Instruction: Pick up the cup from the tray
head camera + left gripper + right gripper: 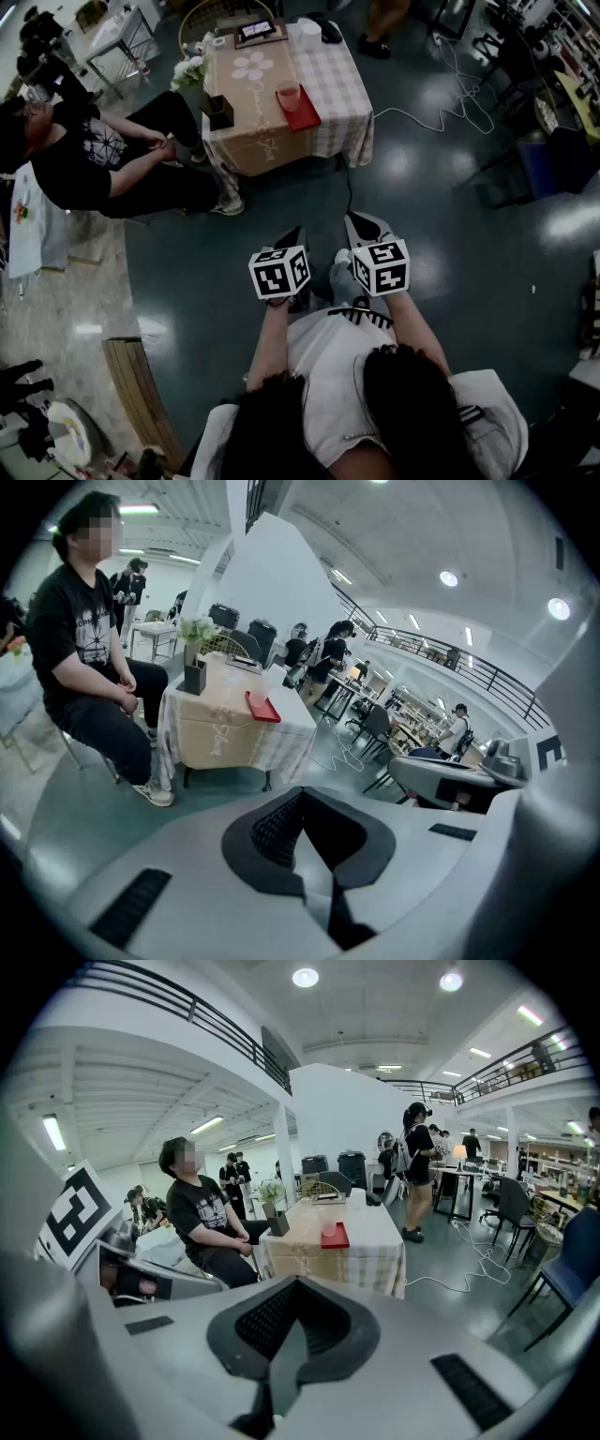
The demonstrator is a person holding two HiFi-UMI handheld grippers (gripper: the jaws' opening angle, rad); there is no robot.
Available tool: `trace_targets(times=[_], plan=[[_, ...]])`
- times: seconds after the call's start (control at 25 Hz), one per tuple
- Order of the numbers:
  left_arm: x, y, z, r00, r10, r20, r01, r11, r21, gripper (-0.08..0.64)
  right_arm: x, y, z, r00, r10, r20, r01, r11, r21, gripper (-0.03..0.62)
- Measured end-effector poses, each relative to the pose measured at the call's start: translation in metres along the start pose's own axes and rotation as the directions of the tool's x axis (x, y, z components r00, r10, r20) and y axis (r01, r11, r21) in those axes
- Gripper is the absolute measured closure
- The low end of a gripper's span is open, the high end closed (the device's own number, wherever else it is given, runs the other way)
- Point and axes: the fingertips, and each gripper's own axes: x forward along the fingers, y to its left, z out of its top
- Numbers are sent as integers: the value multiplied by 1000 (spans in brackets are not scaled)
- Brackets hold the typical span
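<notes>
Task not begun. Pink cup (289, 95) upright on red tray (306, 114), on desk (342, 80) at 12 o'clock, well apart from both tools. Jaws of left hand-held gripper (289, 236) together, empty; right hand-held gripper (361, 225) same. Remaining: approach, grasp, lift. Cup too small to judge contents; seated person's hands near desk.
</notes>
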Motion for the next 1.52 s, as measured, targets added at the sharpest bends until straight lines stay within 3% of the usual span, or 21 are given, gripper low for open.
trace_targets(times=[0.36,0.68,1.0,1.24,1.52], plan=[[14,-12,10,1000,5,-2,-5,1000,-18,558,3,-16,7,1000,8,-2,-8,1000,-25,585],[32,-25,31,1000,17,9,-17,999,-31,558,14,-50,20,1000,10,-6,-10,1000,8,584],[64,-39,64,998,56,25,-55,998,-41,558,35,-85,55,995,89,35,-89,996,-14,580],[89,-59,90,995,83,57,-81,996,-42,558,50,-103,85,975,214,54,-210,975,-70,461],[102,-61,102,989,131,71,-126,989,-74,558,67,-112,102,957,286,42,-279,952,-127,428]])
